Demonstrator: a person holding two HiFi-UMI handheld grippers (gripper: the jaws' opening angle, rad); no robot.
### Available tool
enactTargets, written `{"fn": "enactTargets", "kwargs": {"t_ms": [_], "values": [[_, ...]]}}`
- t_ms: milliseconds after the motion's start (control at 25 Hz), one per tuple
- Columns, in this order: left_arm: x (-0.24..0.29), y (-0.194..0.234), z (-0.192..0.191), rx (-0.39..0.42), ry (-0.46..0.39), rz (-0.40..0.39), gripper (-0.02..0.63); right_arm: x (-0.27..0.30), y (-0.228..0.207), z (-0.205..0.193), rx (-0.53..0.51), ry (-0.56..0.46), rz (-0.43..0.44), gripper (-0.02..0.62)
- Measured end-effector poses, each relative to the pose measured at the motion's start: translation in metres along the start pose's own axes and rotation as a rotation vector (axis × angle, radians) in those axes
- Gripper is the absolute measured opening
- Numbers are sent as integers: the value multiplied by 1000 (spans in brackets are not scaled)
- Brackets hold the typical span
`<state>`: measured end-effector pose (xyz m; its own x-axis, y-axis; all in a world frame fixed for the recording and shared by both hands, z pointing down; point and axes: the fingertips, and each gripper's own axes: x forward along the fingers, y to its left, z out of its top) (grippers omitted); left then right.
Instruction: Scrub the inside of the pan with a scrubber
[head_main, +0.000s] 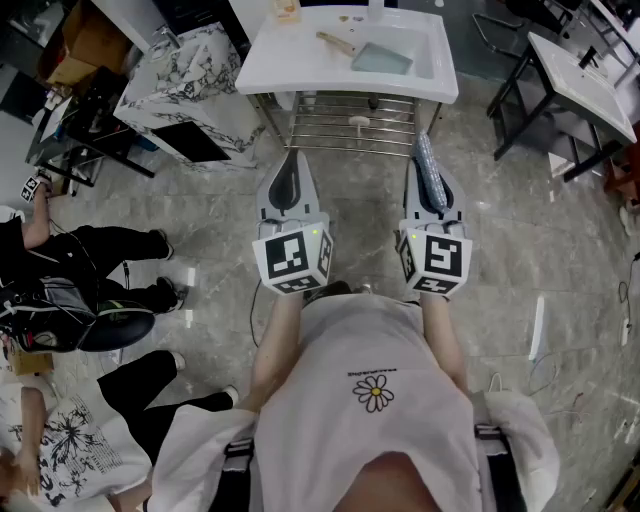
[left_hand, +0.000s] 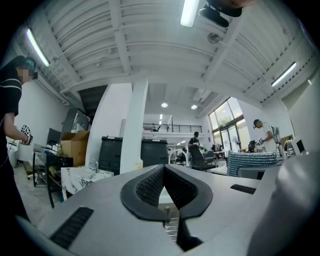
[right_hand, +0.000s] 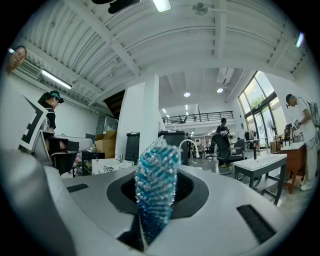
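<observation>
The white sink (head_main: 300, 62) stands straight ahead of the person, well apart from both grippers. A pale square thing (head_main: 381, 58) in its basin may be the pan; I cannot tell. The left gripper (left_hand: 164, 187) is closed on nothing. The right gripper (head_main: 431, 185), nearer that square, clamps the blue scrubber (right_hand: 156, 175), whose long axis points forward toward the sink.

From the head we look steeply down on the left gripper (head_main: 291, 170) and the right gripper (head_main: 426, 160), with the white sink (head_main: 295, 58) ahead. Each gripper camera sits close behind its own jaws, facing level into the hall; both share the white pillar (left_hand: 135, 130) (right_hand: 142, 115).
</observation>
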<state>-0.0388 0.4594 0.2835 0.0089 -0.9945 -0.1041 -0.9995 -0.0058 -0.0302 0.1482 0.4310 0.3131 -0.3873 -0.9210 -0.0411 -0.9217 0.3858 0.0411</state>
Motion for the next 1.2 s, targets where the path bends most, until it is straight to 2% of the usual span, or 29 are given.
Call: {"fn": "enactTargets", "kwargs": {"t_ms": [480, 760, 1200], "values": [[5, 12, -8, -34, 30, 9, 15, 7, 13, -10, 15, 34, 34, 61], [11, 9, -9, -40, 12, 13, 15, 16, 4, -13, 45, 17, 21, 61], [12, 32, -7, -55, -6, 61, 15, 32, 4, -4, 101, -34, 70, 61]]}}
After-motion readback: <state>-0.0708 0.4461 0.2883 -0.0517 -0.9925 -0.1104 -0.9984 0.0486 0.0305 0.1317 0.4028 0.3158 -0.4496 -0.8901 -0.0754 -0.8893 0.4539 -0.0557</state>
